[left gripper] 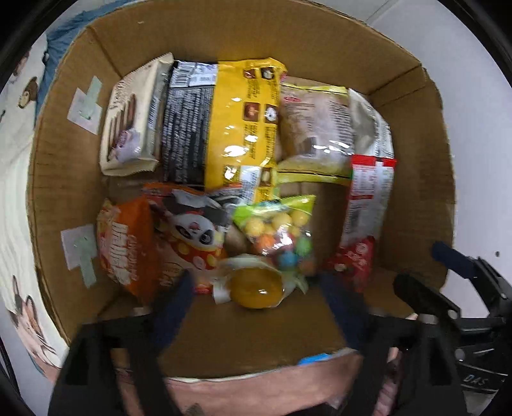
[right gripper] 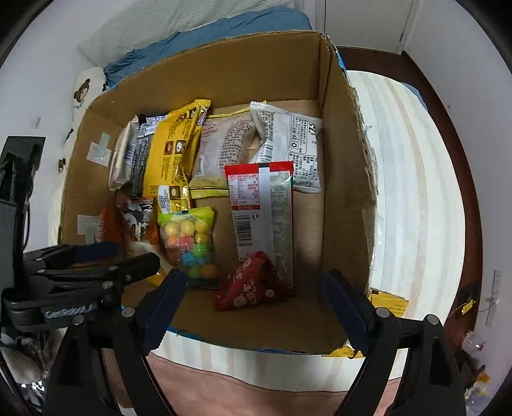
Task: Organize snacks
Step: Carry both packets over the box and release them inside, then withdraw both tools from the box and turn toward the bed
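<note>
Both tongs hang over the cardboard box (right gripper: 348,179), wide open and gripping nothing. The left tongs (left gripper: 256,297) stand just above a yellow jelly cup (left gripper: 256,288) near the front wall. The right tongs (right gripper: 256,288) are above a small red packet (right gripper: 249,284), beside the bag of coloured candy balls (right gripper: 190,246). The packet labels are too blurred to read.

Bedroom: pillow (right gripper: 179,22), blue bedding (right gripper: 204,35).
</note>
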